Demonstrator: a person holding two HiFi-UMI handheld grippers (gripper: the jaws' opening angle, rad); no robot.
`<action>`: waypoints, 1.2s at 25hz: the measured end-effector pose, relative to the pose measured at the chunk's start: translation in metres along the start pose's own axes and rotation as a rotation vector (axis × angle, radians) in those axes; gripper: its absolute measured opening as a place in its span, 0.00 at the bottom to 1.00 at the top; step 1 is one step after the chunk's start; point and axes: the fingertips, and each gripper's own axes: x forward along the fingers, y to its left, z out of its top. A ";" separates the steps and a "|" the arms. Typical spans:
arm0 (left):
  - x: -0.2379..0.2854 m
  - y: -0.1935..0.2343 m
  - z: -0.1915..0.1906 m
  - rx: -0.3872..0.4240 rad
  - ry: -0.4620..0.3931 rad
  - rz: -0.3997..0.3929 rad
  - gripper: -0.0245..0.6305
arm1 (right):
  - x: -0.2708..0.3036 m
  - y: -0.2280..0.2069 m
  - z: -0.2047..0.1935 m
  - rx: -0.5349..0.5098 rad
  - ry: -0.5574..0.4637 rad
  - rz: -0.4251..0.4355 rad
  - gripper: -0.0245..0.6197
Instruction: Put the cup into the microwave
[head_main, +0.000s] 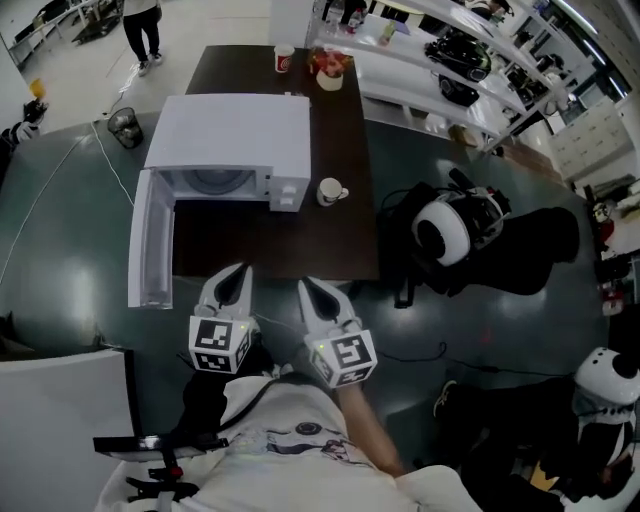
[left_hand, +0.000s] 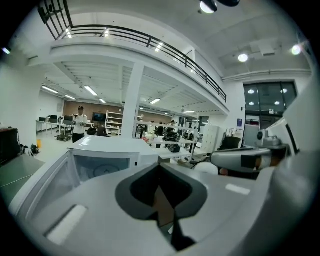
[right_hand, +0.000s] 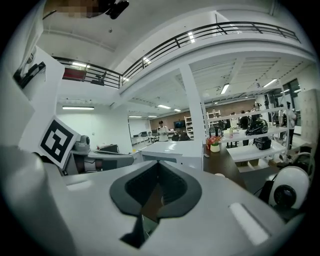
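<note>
Tongs: our left gripper and right gripper hover over the dark table's near edge, jaws together, empty.
Approach: we judge the right one must open wide before reaching the cup.
Cup: small, white, glossy, handled, standing just right of the microwave.
Microwave: boxy, white, door swung open.

- I see the cup: small, white, upright on the dark table, just right of the microwave's front;
- the microwave: white, its door swung wide open at left
</note>
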 end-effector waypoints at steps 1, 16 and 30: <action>0.006 0.004 0.002 -0.003 0.005 -0.010 0.04 | 0.007 -0.002 0.003 0.000 0.000 -0.005 0.04; 0.067 0.038 -0.039 -0.077 0.136 -0.082 0.04 | 0.052 -0.038 -0.033 0.052 0.130 -0.090 0.04; 0.137 0.032 -0.075 -0.075 0.241 -0.035 0.04 | 0.085 -0.130 -0.080 0.087 0.233 -0.052 0.04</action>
